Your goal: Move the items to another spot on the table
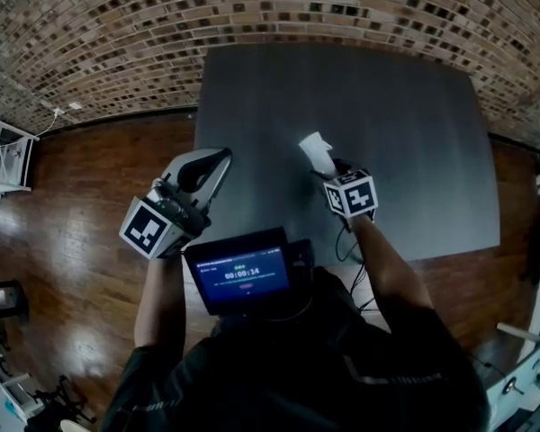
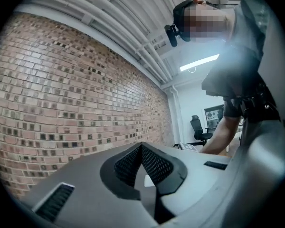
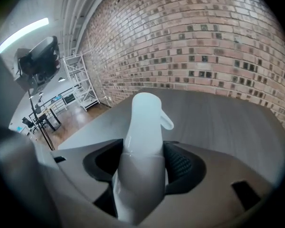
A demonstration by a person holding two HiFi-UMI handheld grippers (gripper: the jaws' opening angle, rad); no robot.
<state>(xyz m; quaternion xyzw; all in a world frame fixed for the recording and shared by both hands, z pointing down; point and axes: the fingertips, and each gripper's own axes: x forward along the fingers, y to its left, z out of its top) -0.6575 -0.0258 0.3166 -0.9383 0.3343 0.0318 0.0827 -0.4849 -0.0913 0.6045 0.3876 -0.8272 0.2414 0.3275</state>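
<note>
1. The dark grey counter (image 1: 414,133) stands by a brick wall (image 1: 117,34), on a shiny wooden floor (image 1: 81,196).
2. Over the middle of the counter, the right gripper (image 1: 328,169) squeezes a white bottle (image 1: 315,147).
3. At the counter's left edge, the left gripper (image 1: 220,162) is pinched together with nothing in it.
4. The bottle's bottom end is hidden by the gripper.
5. A white rack (image 1: 0,156), far left of the counter, is cut off.

Head camera steeply above table (image 1: 405,115)
</note>
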